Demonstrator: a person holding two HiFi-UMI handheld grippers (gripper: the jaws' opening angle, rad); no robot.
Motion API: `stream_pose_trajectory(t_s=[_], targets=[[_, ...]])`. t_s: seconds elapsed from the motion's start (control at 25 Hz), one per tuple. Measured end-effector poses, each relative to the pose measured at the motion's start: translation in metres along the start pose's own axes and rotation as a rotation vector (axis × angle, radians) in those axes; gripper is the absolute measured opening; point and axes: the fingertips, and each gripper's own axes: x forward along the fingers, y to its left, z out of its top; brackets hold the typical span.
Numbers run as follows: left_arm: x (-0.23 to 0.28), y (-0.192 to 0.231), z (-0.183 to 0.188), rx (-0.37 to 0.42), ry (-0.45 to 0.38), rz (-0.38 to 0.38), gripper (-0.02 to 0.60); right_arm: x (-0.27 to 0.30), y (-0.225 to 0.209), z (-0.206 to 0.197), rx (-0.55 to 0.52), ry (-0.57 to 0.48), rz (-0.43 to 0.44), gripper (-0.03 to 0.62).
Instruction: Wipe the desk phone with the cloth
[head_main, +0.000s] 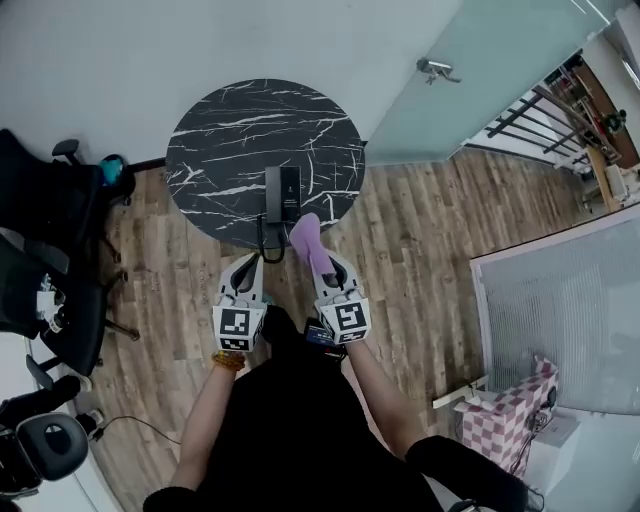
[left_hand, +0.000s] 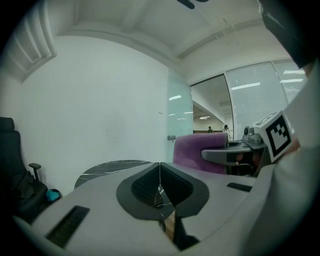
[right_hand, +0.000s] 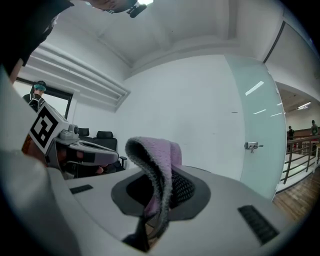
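Observation:
A black desk phone (head_main: 281, 192) lies near the front edge of a round black marble table (head_main: 220, 140), its cord (head_main: 267, 245) hanging off the edge. My right gripper (head_main: 322, 262) is shut on a purple cloth (head_main: 307, 236), which sticks out toward the phone. The cloth (right_hand: 159, 175) folds over between the jaws in the right gripper view. My left gripper (head_main: 247, 270) hovers just short of the table edge, jaws shut with nothing between them. The left gripper view shows the closed pads (left_hand: 148, 185), with the cloth (left_hand: 196, 150) and the right gripper to the right.
Black office chairs (head_main: 40, 250) stand at the left over the wood floor. A glass door with a handle (head_main: 436, 69) is behind the table at the right. A pink checked bag (head_main: 505, 420) sits at the lower right. A white wall lies behind the table.

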Motion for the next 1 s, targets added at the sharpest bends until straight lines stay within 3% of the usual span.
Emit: stream_pose_trajectory(t_s=[0.64,1.0], targets=[[0.122,0.048,0.013,0.009,0.05,-0.008,0.015,0.117,-0.074,0.005,0.005,0.02,0.048,0.058],[0.147,0.075,-0.001,0.013,0.1,0.006,0.015,0.178,-0.092,-0.021,-0.091,0.086,0.152,0.058]])
